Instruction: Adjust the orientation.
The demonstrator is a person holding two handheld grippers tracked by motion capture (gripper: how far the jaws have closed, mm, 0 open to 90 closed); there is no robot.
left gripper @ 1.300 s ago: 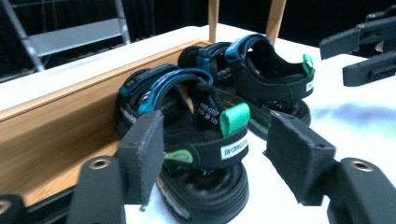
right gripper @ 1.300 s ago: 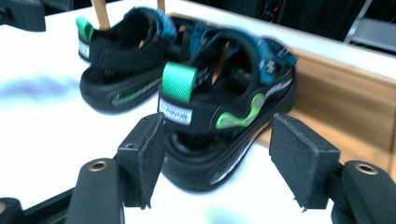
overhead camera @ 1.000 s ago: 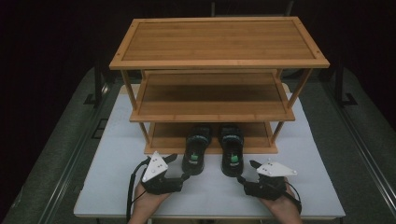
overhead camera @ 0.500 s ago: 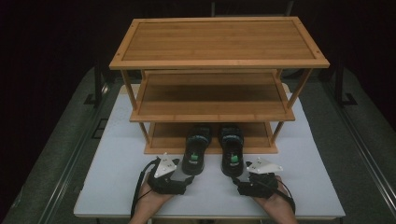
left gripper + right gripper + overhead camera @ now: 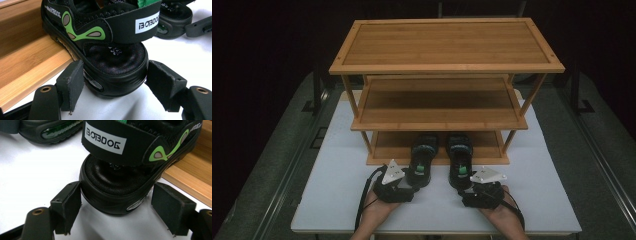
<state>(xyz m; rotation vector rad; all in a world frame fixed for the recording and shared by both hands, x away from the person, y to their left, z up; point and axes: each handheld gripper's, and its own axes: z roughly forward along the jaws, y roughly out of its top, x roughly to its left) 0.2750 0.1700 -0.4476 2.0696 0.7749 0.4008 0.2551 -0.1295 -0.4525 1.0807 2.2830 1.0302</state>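
While both tongs gape wide, left tongs [image 5: 113, 82] and right tongs [image 5: 116, 205] each straddle, seemingly untouched, a sandal heel.

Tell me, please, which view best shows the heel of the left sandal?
The left gripper view: the left sandal's heel sits large between the open left gripper. The high view shows it small; the right gripper view catches its sole edge.
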